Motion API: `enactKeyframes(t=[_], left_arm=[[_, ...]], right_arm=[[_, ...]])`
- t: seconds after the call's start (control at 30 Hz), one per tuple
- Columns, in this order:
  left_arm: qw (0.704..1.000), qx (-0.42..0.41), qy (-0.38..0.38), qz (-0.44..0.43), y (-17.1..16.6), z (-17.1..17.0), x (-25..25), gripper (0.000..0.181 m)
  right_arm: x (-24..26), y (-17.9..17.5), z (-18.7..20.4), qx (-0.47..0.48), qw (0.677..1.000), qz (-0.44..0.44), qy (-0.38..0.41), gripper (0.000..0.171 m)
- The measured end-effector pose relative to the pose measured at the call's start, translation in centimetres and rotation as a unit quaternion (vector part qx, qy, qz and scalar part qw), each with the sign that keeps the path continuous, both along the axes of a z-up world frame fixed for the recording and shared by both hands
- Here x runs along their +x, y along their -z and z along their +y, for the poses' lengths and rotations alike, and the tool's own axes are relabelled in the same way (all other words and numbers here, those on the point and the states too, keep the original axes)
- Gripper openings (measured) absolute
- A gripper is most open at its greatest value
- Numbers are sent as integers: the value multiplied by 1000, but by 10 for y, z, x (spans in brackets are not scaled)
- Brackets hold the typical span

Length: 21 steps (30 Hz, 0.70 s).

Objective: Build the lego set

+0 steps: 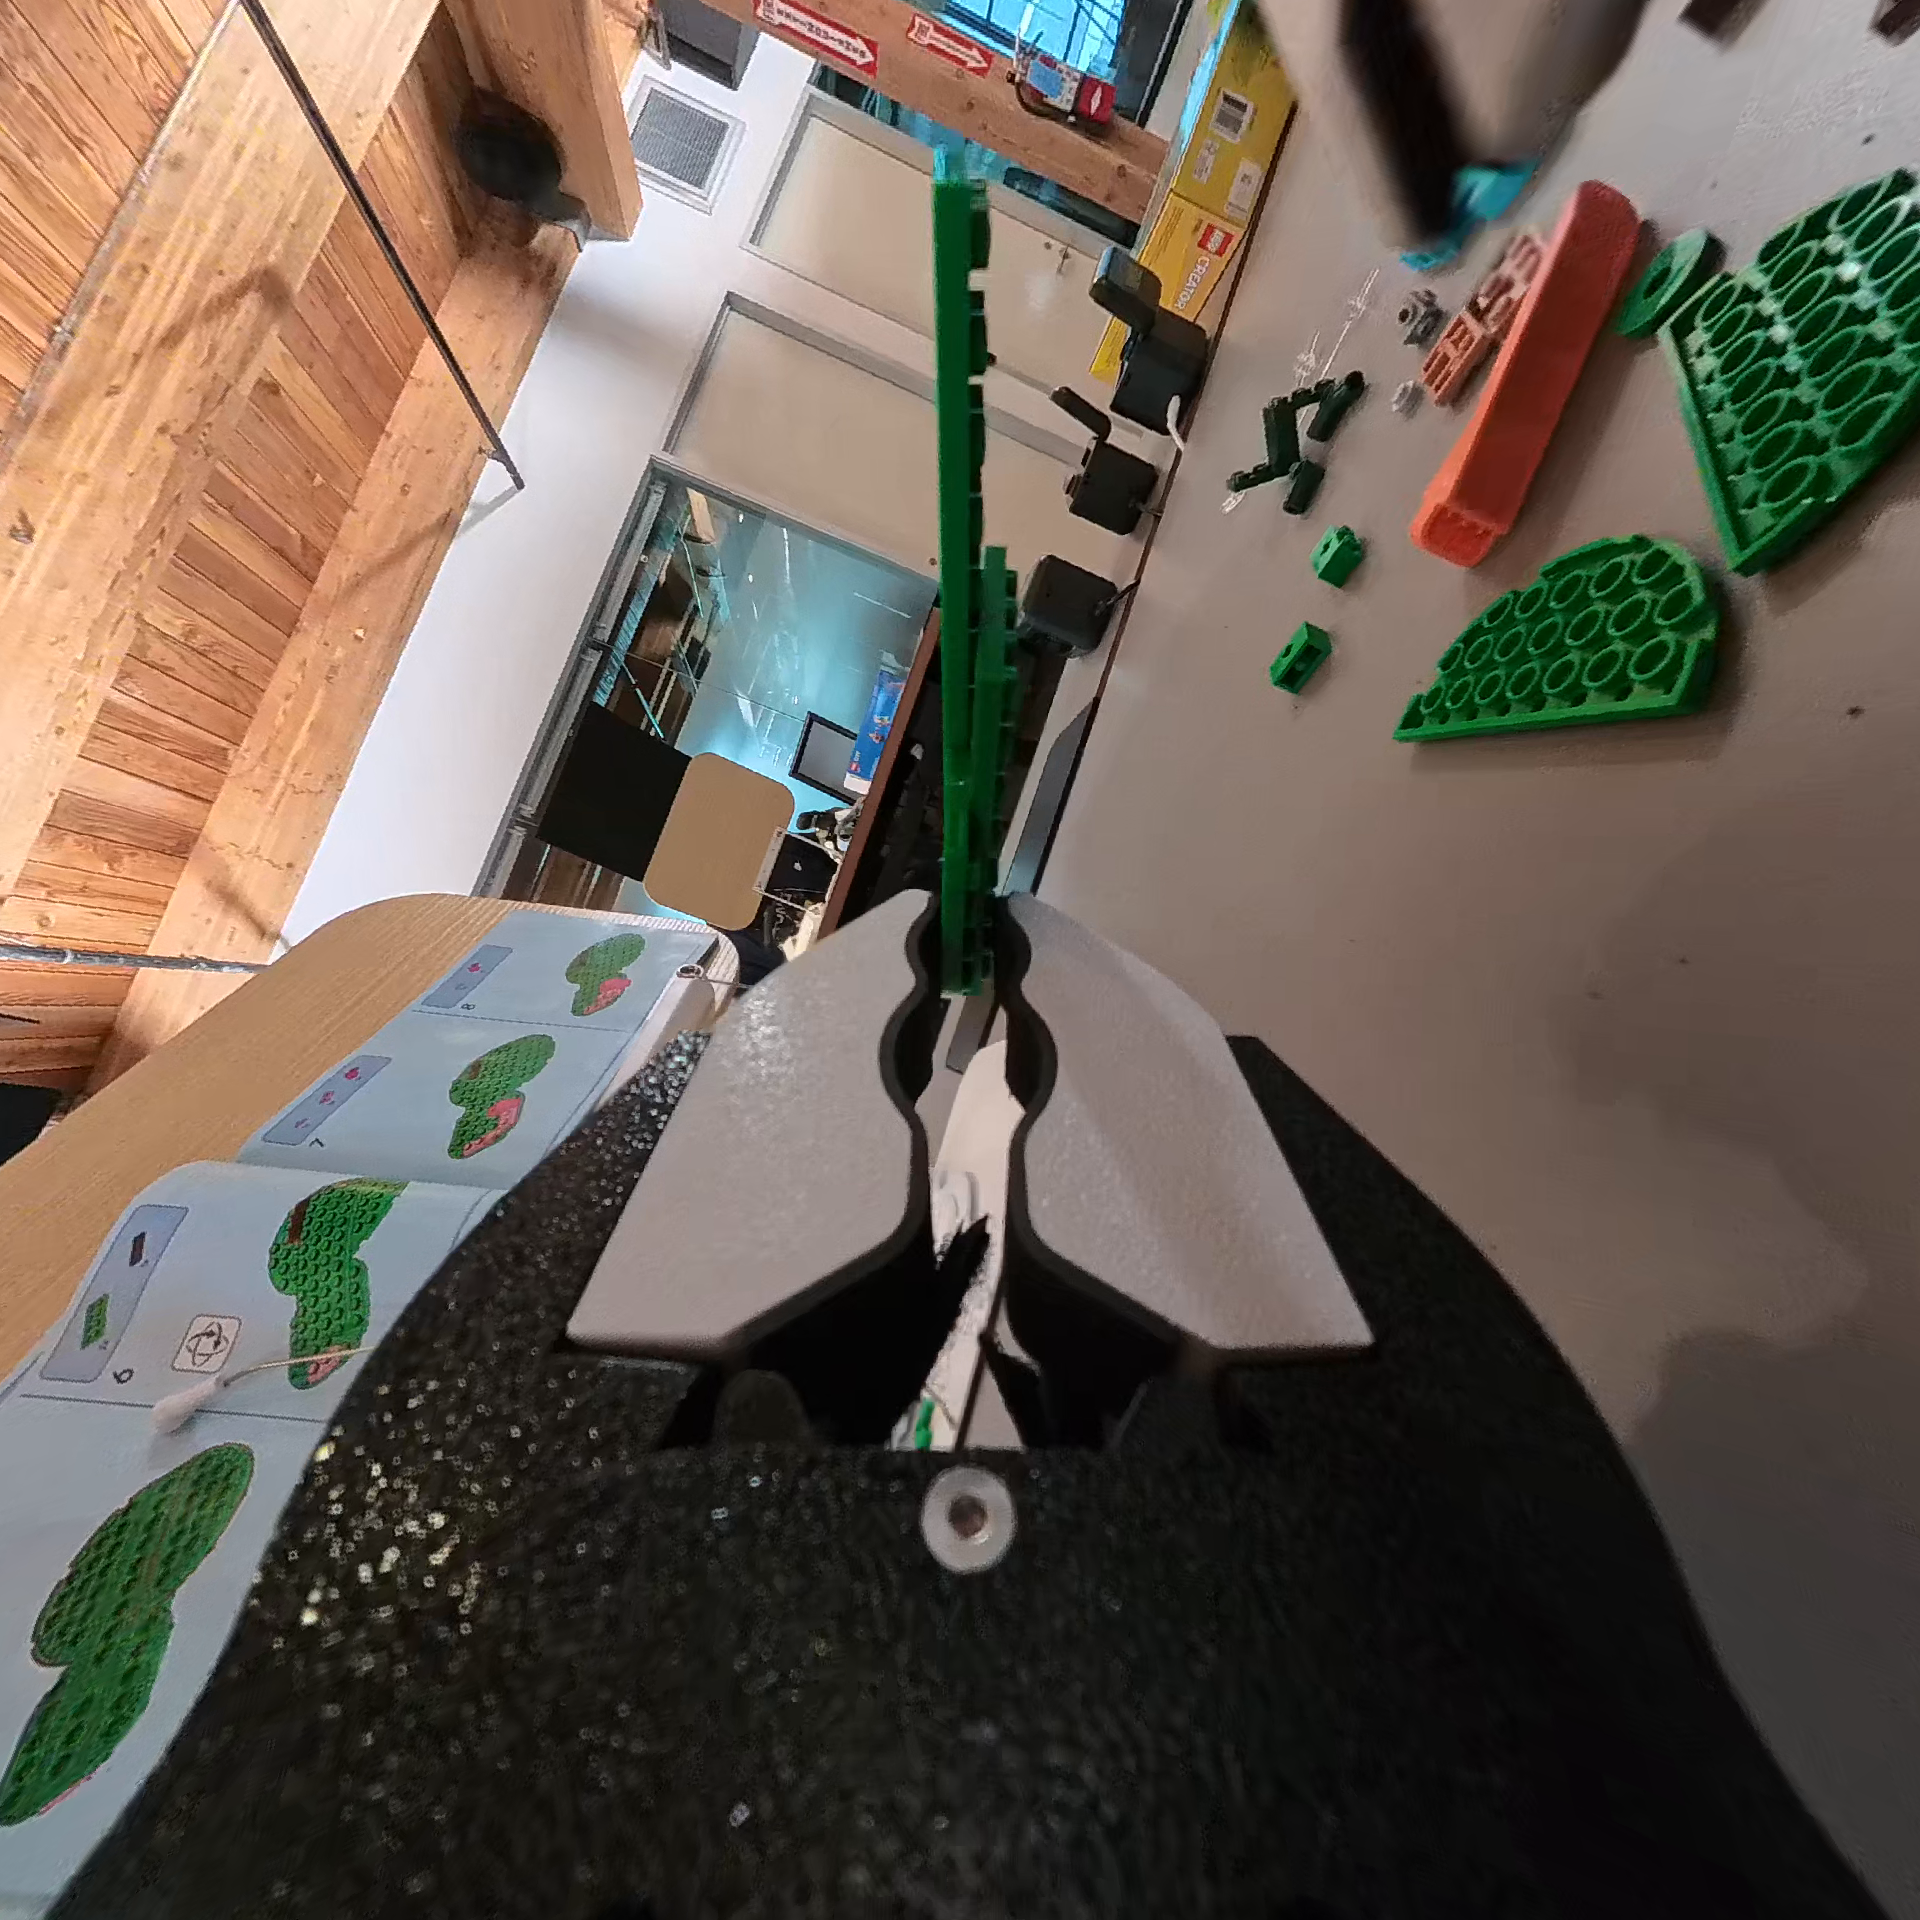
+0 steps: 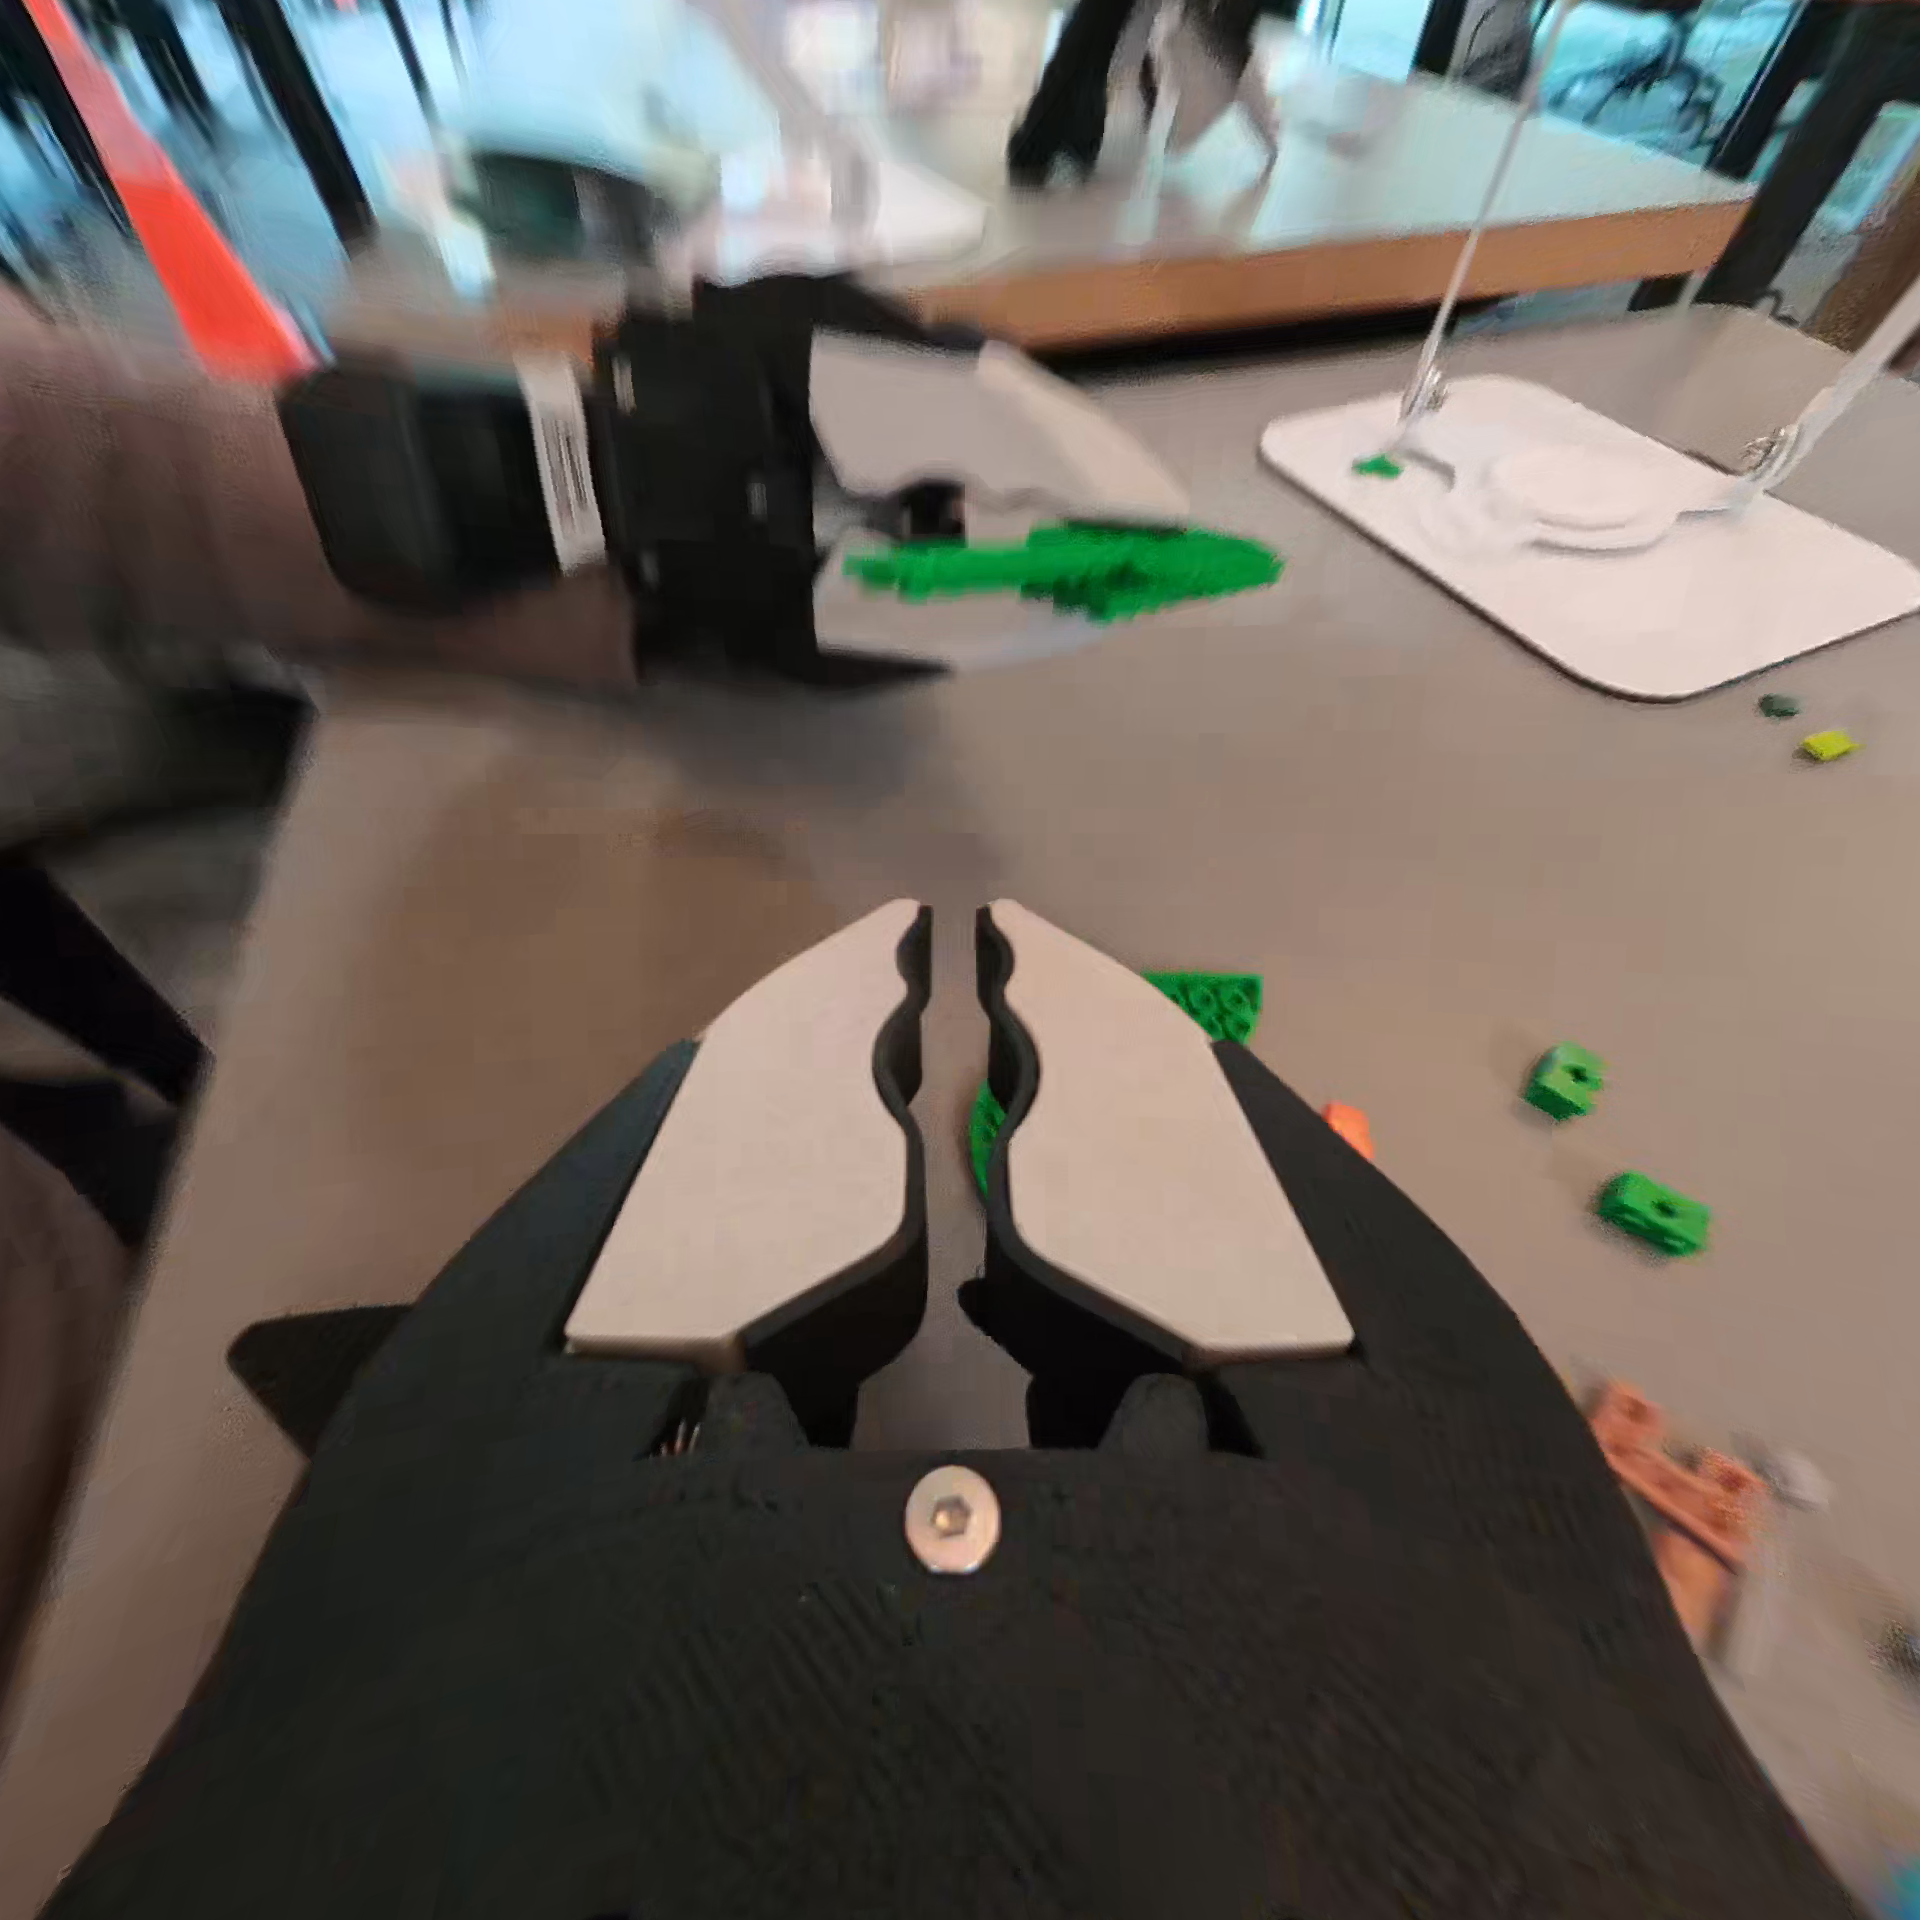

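My left gripper [image 1: 961,935] is shut on a green plate assembly [image 1: 961,520], seen edge-on and held off the grey table [image 1: 1455,1039]. In the right wrist view the same gripper [image 2: 707,468] shows blurred, holding the green plates [image 2: 1060,566] flat above the table. My right gripper [image 2: 951,920] is empty, its jaws almost closed with a thin gap, low over the table. A green plate [image 2: 1216,1003] lies just under its right finger. Two small green bricks [image 2: 1564,1081] lie to its right.
On the table lie a half-round green plate [image 1: 1558,644], a larger green plate [image 1: 1818,364], a long orange piece [image 1: 1527,374], dark green parts [image 1: 1294,436] and small green bricks [image 1: 1335,551]. The instruction booklet [image 1: 312,1195] lies left. A white stand base [image 2: 1590,520] sits far right. There is about 10 centimeters between the tips of the two grippers. Between my right fingertips and the long orange piece [image 1: 1527,374] there is roughly 10 centimeters.
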<state>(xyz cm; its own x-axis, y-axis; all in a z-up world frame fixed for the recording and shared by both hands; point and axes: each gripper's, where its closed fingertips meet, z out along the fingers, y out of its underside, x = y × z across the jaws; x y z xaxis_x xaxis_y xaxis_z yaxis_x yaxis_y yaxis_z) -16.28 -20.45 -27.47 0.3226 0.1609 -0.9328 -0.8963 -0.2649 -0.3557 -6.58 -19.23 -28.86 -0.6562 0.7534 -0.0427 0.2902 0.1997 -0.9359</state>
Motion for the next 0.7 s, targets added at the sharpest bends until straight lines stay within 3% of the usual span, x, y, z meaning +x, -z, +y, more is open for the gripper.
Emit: enactKeyframes(t=[0.03,0.07,0.13,0.2,0.27,0.33,0.43,0.47,0.53,0.7], left_arm=[[1000,-1,-1,5,0,0,0,8],[1000,-3,-2,12,0,0,1,8],[1000,-10,-3,22,3,1,2,8],[1000,-16,-1,22,5,2,3,8],[1000,-19,-1,20,5,2,3,8],[1000,-22,-4,20,6,2,3,8],[999,-33,-6,28,9,3,4,8],[999,-38,-5,31,11,3,5,8],[998,-45,-3,34,13,4,7,8],[998,-47,-1,34,14,4,8,8]], right_arm=[[-3,-10,0,-64,998,-11,9,4],[-5,-17,0,-120,992,-25,14,6],[-7,-28,1,-161,987,-14,9,36],[-7,-35,4,-89,993,75,22,44],[-6,-36,3,46,982,177,38,44],[-7,-40,5,213,930,288,78,34],[-2,-48,0,419,789,434,117,19],[-1,-45,-8,439,773,445,103,18],[0,-35,-19,446,780,434,72,20],[-6,-25,-20,500,748,431,70,23]])
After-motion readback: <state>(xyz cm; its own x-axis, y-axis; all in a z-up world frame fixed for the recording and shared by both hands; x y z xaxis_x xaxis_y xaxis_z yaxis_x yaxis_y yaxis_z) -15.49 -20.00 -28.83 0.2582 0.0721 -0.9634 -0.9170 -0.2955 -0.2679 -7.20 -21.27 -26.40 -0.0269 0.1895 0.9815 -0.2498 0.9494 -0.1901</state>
